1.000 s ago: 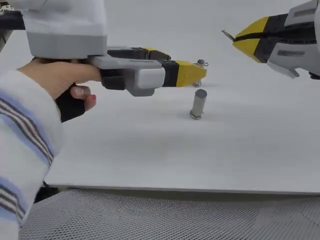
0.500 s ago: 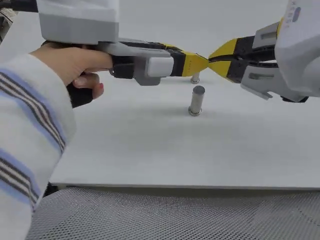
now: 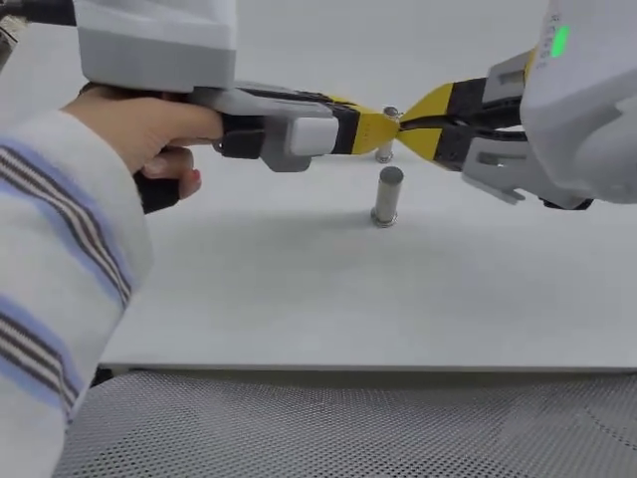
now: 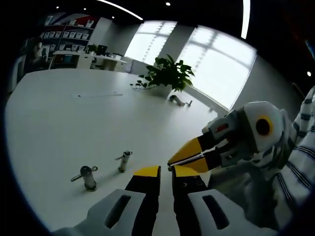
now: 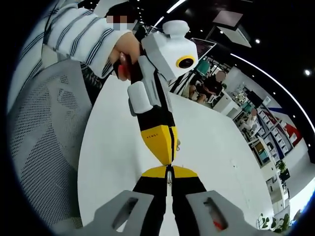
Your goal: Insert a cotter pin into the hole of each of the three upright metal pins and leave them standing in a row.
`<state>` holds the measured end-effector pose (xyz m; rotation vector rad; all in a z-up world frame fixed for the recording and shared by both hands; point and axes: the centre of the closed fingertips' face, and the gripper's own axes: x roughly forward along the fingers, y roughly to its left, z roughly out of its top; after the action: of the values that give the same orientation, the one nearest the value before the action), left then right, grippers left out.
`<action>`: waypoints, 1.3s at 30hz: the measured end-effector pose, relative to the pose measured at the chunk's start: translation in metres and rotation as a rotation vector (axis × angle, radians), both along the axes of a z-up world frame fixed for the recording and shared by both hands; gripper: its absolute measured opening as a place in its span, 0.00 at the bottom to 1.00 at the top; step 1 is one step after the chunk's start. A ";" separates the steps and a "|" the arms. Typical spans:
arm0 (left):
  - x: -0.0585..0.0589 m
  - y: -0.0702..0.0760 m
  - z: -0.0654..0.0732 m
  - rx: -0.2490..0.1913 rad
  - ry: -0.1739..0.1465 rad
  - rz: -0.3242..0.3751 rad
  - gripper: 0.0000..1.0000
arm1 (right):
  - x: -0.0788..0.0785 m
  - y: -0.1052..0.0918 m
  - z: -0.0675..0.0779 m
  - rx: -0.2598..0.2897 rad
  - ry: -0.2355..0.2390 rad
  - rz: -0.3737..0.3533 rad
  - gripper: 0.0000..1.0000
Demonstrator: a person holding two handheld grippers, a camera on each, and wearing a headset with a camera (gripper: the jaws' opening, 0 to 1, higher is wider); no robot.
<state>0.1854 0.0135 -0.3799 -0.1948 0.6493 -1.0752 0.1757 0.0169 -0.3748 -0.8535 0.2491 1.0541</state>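
A bare upright metal pin [image 3: 386, 196] stands on the white table [image 3: 299, 289]. Behind it another pin [image 3: 384, 154] is partly hidden by the gripper tips. In the left gripper view, two upright pins [image 4: 88, 177] [image 4: 124, 161] each carry a cotter pin. My left gripper [image 3: 391, 127] reaches in from the left, its jaws together. My right gripper [image 3: 406, 124] comes from the right, shut on a thin cotter pin [image 5: 169, 176]. The two tips meet nose to nose above the pins. I cannot tell whether the left jaws pinch the cotter pin's end.
The table's front edge [image 3: 348, 373] runs above a grey mesh chair [image 3: 299, 428]. A potted plant [image 4: 167, 76] and small loose parts [image 4: 178, 101] sit at the table's far side. People sit at desks in the background [image 5: 211, 83].
My right gripper has swung left and down with the cotter pin until its tip meets the left gripper's tip. The left gripper has risen slightly and moved right.
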 end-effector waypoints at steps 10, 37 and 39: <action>-0.005 0.003 0.001 -0.023 0.018 -0.009 0.00 | -0.003 0.004 -0.003 0.004 0.004 0.012 0.00; -0.020 0.008 -0.002 0.040 0.001 -0.040 0.00 | -0.010 -0.004 -0.018 0.077 0.167 -0.017 0.14; -0.022 0.010 0.001 0.042 -0.033 -0.057 0.00 | -0.014 -0.003 -0.020 0.100 0.217 -0.011 0.16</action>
<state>0.1637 0.0230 -0.3790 -0.1226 0.6507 -1.1164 0.1616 0.0143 -0.3945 -0.6474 0.3802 1.1401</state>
